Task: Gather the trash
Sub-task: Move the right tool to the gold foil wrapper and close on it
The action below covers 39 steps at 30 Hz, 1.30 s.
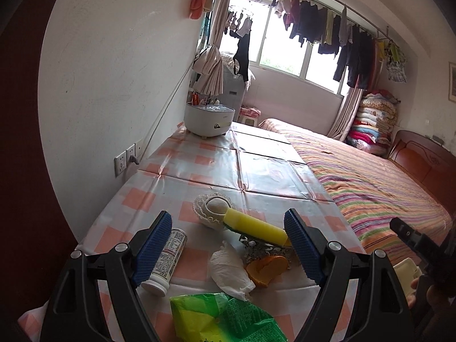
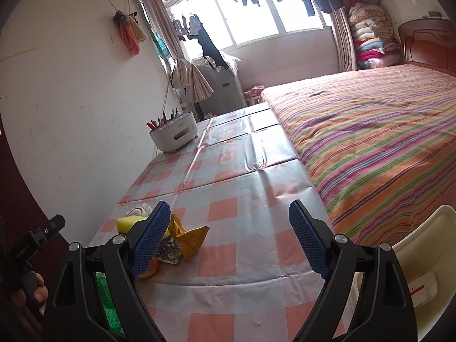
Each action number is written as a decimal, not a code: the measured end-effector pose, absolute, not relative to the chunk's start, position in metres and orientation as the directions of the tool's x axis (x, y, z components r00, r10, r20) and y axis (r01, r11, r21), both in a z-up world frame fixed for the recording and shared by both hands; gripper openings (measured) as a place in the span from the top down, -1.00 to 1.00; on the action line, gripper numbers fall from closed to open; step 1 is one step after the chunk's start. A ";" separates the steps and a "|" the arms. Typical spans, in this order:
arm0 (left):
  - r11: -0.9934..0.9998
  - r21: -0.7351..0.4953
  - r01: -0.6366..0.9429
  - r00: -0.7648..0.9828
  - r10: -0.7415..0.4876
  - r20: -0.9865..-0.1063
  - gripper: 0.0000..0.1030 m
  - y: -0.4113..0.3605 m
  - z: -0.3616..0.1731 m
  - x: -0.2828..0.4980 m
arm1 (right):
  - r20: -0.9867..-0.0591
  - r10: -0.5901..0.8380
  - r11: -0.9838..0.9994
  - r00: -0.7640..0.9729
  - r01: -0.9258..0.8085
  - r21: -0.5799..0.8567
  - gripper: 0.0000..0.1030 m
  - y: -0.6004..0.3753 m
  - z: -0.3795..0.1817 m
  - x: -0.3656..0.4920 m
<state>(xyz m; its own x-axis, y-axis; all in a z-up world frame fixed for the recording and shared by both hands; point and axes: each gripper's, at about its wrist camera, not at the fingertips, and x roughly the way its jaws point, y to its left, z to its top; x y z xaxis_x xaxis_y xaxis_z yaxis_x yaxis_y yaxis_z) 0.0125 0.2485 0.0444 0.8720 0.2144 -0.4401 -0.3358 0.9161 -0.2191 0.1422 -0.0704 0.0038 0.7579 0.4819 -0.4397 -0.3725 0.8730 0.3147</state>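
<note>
Hovering over the table with the pink-and-white checked plastic cloth [image 1: 199, 171], the left gripper [image 1: 228, 245] holds its blue ribbed pads wide apart, nothing between them. Trash sits clustered on that cloth at its near end: a crumpled white tissue [image 1: 228, 270] right in the middle, an orange peel piece [image 1: 265, 268] touching its right side, a yellow cylindrical sponge roll [image 1: 256, 226] just beyond, a small white labelled bottle lying on its side [image 1: 166, 259] to the tissue's left, and a green crinkled plastic wrapper [image 1: 225, 319] nearest the camera. Over to the right gripper [image 2: 229, 239]: jaws also spread, empty, above bare cloth, with a yellow torn packet [image 2: 191, 238] just left of it. At the cloth's right edge stands a cream plastic bin [image 2: 427, 245].
</note>
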 end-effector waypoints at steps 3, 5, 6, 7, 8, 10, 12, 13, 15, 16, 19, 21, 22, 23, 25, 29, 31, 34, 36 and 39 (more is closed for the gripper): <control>0.903 -0.242 -0.354 0.873 0.227 -0.431 -0.53 0.249 0.042 0.015 | -0.436 0.486 0.871 0.758 -0.376 0.317 -0.63 -0.075 0.006 0.137; 0.901 -0.240 -0.363 0.869 0.234 -0.435 -0.53 0.245 0.040 0.022 | -0.427 0.483 0.872 0.765 -0.377 0.312 -0.63 -0.083 0.010 0.133; 0.900 -0.236 -0.366 0.868 0.239 -0.435 -0.53 0.243 0.040 0.024 | -0.422 0.476 0.876 0.771 -0.375 0.303 -0.63 -0.086 0.012 0.132; 0.901 -0.237 -0.364 0.869 0.237 -0.435 -0.53 0.240 0.039 0.027 | -0.419 0.468 0.881 0.778 -0.371 0.295 -0.63 -0.089 0.014 0.130; 0.902 -0.241 -0.357 0.870 0.228 -0.436 -0.53 0.237 0.039 0.030 | -0.417 0.462 0.884 0.782 -0.367 0.290 -0.63 -0.092 0.015 0.129; 0.906 -0.246 -0.344 0.875 0.213 -0.435 -0.53 0.230 0.040 0.034 | -0.420 0.460 0.884 0.783 -0.358 0.301 -0.63 -0.100 0.015 0.130; 0.913 -0.240 -0.329 0.880 0.204 -0.430 -0.53 0.222 0.040 0.038 | -0.420 0.458 0.883 0.784 -0.345 0.319 -0.63 -0.109 0.014 0.131; 0.918 -0.231 -0.324 0.880 0.202 -0.430 -0.53 0.219 0.039 0.040 | -0.420 0.456 0.883 0.784 -0.339 0.325 -0.63 -0.112 0.014 0.131; 0.925 -0.212 -0.315 0.882 0.202 -0.426 -0.53 0.212 0.038 0.043 | -0.415 0.450 0.885 0.791 -0.332 0.328 -0.64 -0.117 0.015 0.131; 0.929 -0.202 -0.312 0.882 0.204 -0.425 -0.53 0.209 0.038 0.044 | -0.414 0.447 0.886 0.793 -0.330 0.326 -0.66 -0.118 0.016 0.131; 0.933 -0.189 -0.306 0.879 0.201 -0.432 -0.53 0.205 0.036 0.048 | -0.409 0.445 0.887 0.797 -0.328 0.327 -0.66 -0.120 0.017 0.132; 0.931 -0.200 -0.305 0.879 0.194 -0.436 -0.53 0.206 0.036 0.049 | -0.409 0.447 0.886 0.795 -0.330 0.326 -0.66 -0.119 0.018 0.133; 0.930 -0.205 -0.305 0.879 0.192 -0.436 -0.53 0.206 0.035 0.049 | -0.410 0.447 0.886 0.795 -0.331 0.325 -0.66 -0.119 0.018 0.133; 0.930 -0.209 -0.303 0.880 0.189 -0.437 -0.53 0.207 0.035 0.049 | -0.410 0.448 0.886 0.795 -0.333 0.322 -0.66 -0.117 0.017 0.133; 0.929 -0.213 -0.304 0.878 0.186 -0.442 -0.53 0.208 0.036 0.050 | -0.411 0.450 0.886 0.793 -0.340 0.316 -0.66 -0.113 0.017 0.132; 0.923 -0.234 -0.305 0.881 0.180 -0.438 -0.53 0.213 0.037 0.050 | -0.419 0.458 0.884 0.784 -0.354 0.304 -0.66 -0.108 0.014 0.133; 0.921 -0.244 -0.305 0.883 0.178 -0.434 -0.53 0.215 0.039 0.049 | -0.424 0.461 0.883 0.779 -0.356 0.305 -0.66 -0.104 0.012 0.135; 0.915 -0.244 -0.322 0.883 0.197 -0.426 -0.53 0.221 0.042 0.046 | -0.429 0.480 0.874 0.765 -0.375 0.310 -0.66 -0.097 0.011 0.138; 0.907 -0.258 -0.332 0.883 0.203 -0.423 -0.53 0.229 0.044 0.043 | -0.427 0.496 0.866 0.756 -0.395 0.308 -0.66 -0.091 0.011 0.139; 0.892 -0.277 -0.358 0.881 0.224 -0.417 -0.53 0.243 0.047 0.034 | -0.433 0.516 0.857 0.739 -0.440 0.269 -0.66 -0.070 0.009 0.145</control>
<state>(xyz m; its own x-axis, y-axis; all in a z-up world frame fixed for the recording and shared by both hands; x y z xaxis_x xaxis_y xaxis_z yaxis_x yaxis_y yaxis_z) 0.0338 0.2431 0.0468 0.8810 0.2243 -0.4166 -0.3580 0.8916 -0.2771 0.1446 -0.0701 0.0088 0.7391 0.5156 -0.4334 -0.4397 0.8568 0.2694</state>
